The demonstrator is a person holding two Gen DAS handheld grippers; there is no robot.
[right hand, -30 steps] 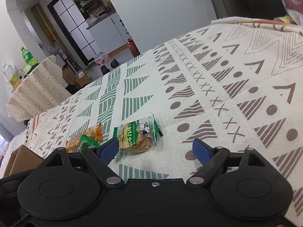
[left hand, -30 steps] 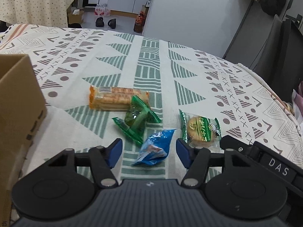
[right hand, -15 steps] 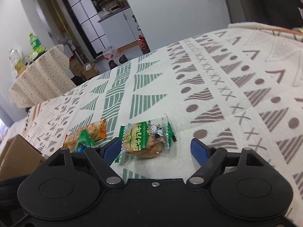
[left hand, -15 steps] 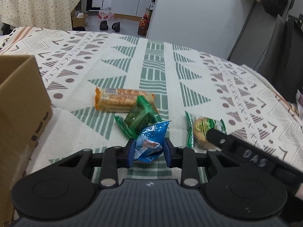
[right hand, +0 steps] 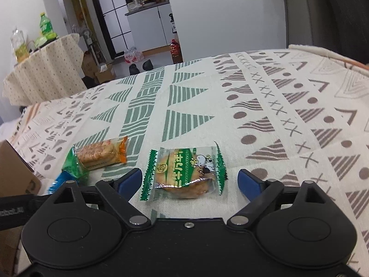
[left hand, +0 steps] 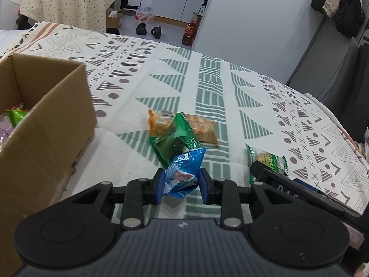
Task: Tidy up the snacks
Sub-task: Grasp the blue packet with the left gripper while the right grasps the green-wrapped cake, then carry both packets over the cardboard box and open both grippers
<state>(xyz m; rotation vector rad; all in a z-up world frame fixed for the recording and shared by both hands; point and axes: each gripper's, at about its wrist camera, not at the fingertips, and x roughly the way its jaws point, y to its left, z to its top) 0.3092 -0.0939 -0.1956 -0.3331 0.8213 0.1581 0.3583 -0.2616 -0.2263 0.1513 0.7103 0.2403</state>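
Left gripper [left hand: 182,185] is clamped on a blue snack packet [left hand: 183,173], pinched at its lower part btwn the two blue pads; the packet's long axis tilts up and fwd, away from the gripper. It looks lifted clear of the patterned cloth on the desk [left hand: 207,80], though contact underneath is hard to tell.

The relation that matters: the open cardboard box [left hand: 53,106] sits to the left of the held packet, near, with its brown wall rising btwn gripper and interior. A few wrapped snacks already show inside at far left. Judging from this, the packet must travel left and up over the rim, then drop in. Left gripper is clearly the nearer one to the box.

Right gripper [right hand: 189,182] is spread wide, holding nothing. A green-edged biscuit packet [right hand: 184,170] lies flat on the cloth just ahead, btwn the fingers, long axis running across them.

Remaining on the cloth, just beyond the blue packet: a green packet [left hand: 175,140] lying partly over an orange cracker packet [left hand: 198,127]. Open cloth lies all round; the desk's far edge is well away.
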